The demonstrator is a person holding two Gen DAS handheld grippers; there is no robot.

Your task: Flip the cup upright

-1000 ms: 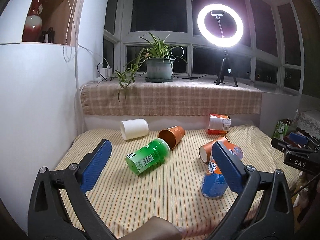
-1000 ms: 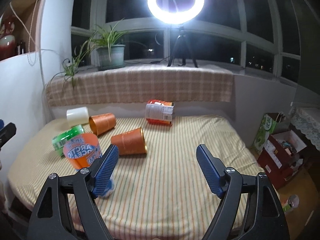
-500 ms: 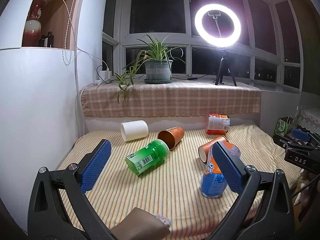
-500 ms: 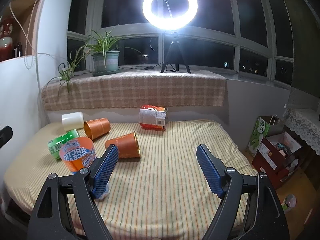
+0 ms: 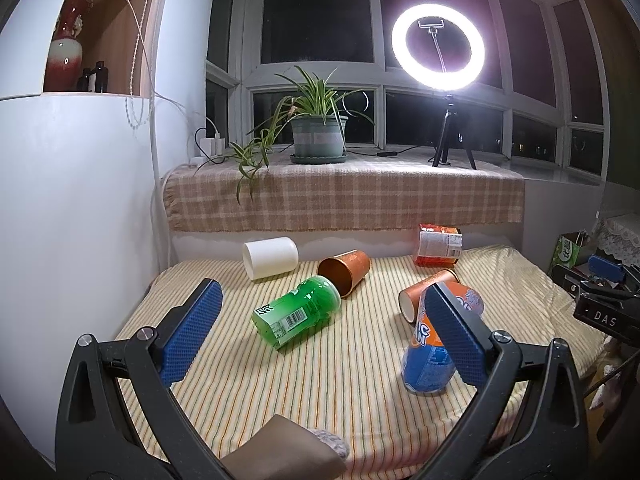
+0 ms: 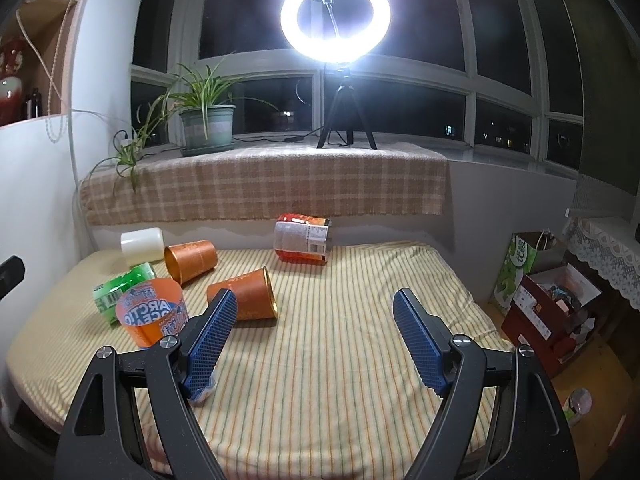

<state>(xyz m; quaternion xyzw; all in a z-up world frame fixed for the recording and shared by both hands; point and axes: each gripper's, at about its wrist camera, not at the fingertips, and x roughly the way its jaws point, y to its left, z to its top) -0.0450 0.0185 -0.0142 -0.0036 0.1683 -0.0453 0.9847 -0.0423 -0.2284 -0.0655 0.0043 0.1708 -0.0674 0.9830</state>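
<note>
Several cups lie on a striped bed. A white cup (image 5: 271, 257) (image 6: 143, 243), two orange cups (image 5: 345, 271) (image 5: 428, 292) and a green cup (image 5: 297, 316) lie on their sides. An orange-and-blue Arctic Ocean cup (image 5: 430, 356) (image 6: 153, 317) stands upside down. A red-and-white cup (image 5: 439, 245) (image 6: 303, 239) lies at the back. My left gripper (image 5: 320, 336) is open and empty above the near bed edge. My right gripper (image 6: 314, 336) is open and empty, with the nearer orange cup (image 6: 248, 296) just beyond its left finger.
A checked cloth covers the windowsill (image 5: 344, 196), which carries a potted plant (image 5: 318, 136) and a ring light (image 5: 438, 46). A white wall (image 5: 72, 208) borders the bed's left. Boxes and a green bag (image 6: 520, 264) stand on the floor to the right.
Both grippers have drawn back and risen slightly, so the cups sit a little farther away. Nothing on the bed has moved.
</note>
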